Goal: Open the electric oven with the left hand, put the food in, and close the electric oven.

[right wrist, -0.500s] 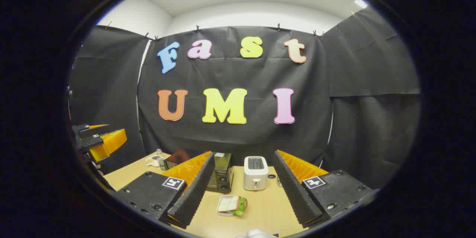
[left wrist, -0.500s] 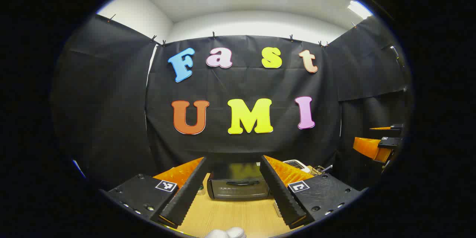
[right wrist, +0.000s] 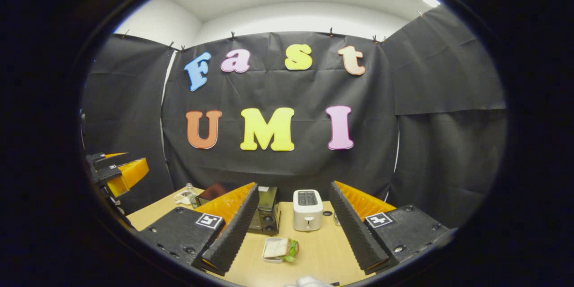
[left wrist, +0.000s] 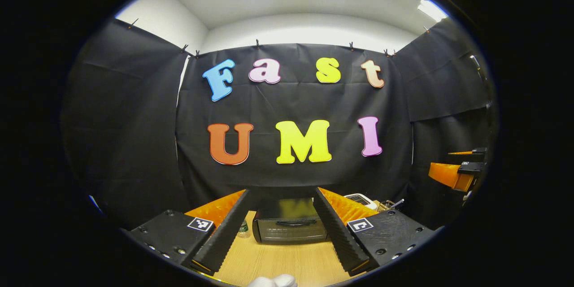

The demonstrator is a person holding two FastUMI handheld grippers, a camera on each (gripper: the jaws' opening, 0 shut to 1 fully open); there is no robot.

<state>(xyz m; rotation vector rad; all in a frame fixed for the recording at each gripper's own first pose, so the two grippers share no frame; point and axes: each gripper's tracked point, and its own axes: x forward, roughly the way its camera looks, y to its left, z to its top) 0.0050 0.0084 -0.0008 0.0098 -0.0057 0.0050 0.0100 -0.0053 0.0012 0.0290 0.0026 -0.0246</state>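
Oven (left wrist: 289,226) sits closed at the far side of the wooden table (left wrist: 287,262), framed between your left gripper (left wrist: 280,228) fingers, which are spread wide and hold nothing. You are at the opening step: lower that gripper onto the door handle (left wrist: 289,223) and pull it down. Your right gripper (right wrist: 291,228) is also wide and empty, above the sandwich (right wrist: 280,248) in its tray, just before the toaster (right wrist: 307,210).
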